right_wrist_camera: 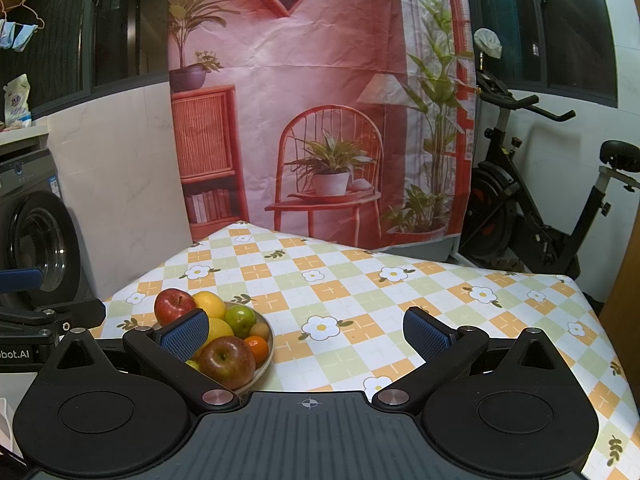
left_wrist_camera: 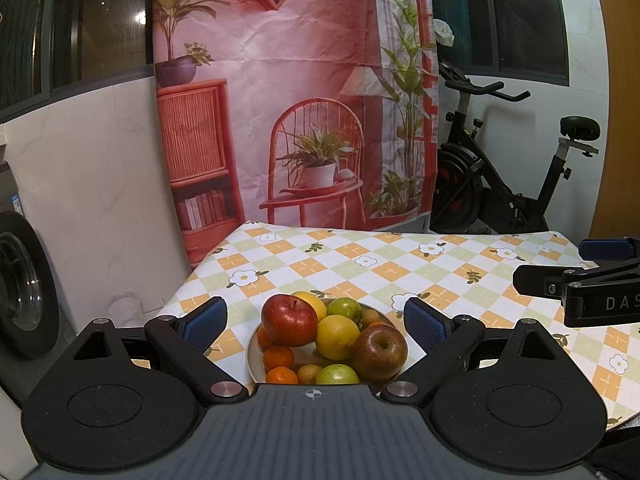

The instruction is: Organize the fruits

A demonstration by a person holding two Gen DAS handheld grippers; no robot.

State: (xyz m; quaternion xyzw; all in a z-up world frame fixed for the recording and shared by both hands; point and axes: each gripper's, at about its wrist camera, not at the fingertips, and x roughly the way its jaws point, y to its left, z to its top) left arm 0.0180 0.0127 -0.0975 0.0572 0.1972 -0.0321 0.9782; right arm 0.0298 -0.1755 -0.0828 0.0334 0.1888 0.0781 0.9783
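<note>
Fruit (left_wrist_camera: 336, 336) sits heaped in one plate (left_wrist_camera: 251, 354), near left, so both the left gripper (left_wrist_camera: 316, 322) and right gripper (right_wrist_camera: 306, 330) hover spread, empty.

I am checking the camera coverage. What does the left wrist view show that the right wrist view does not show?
Only the left wrist view shows the small tangerines at the near-left side of the plate, and the right gripper from the side. Only the right wrist view shows the detergent bag and the left gripper from the side. Both show the two apples, the checked tablecloth and the exercise bike.
</note>
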